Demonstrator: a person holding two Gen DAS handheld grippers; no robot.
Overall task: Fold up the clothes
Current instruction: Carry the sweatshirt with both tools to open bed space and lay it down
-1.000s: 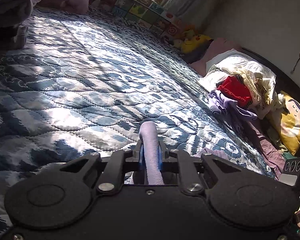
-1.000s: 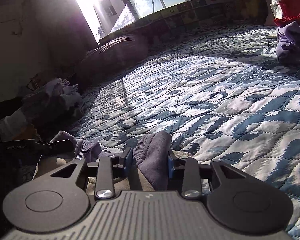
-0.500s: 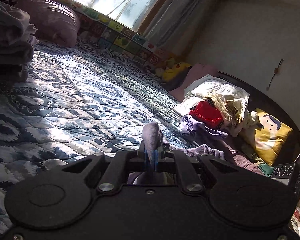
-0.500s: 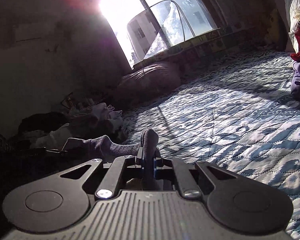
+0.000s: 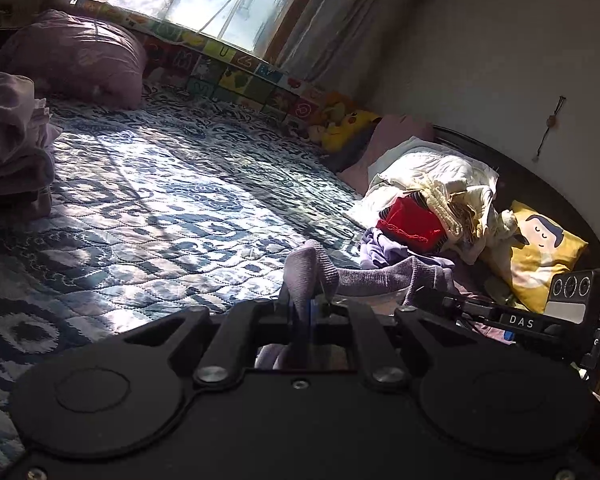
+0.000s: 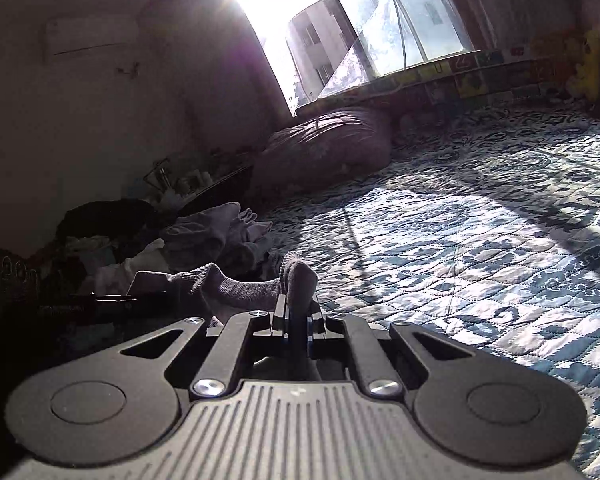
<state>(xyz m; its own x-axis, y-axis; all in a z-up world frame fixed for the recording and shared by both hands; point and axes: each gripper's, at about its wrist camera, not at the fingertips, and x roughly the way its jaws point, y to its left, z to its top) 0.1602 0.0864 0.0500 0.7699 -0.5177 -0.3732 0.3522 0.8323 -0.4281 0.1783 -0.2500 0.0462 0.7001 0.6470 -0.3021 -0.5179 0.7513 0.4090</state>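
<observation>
A purple-grey ribbed knit garment [image 5: 380, 276] stretches between my two grippers above the blue patterned quilt [image 5: 160, 208]. My left gripper [image 5: 302, 306] is shut on one end of it, the cloth bulging up above the pads. The right gripper [image 6: 297, 316] is shut on the other end, and the garment [image 6: 240, 288] runs off to the left toward the other tool. In the left wrist view the right gripper's body [image 5: 540, 320] shows at the right edge.
A heap of unfolded clothes [image 5: 432, 208], red, purple and cream, lies at the bed's right side by a yellow cushion [image 5: 540, 256]. Folded purple cloth [image 5: 8, 148] is stacked at the left. A purple pillow [image 6: 324, 144] and window lie beyond.
Both grippers have risen and tilted up from the quilt, and the garment has been pulled taut between them. The right gripper closed from loosely bunched cloth to a tight pinch.
</observation>
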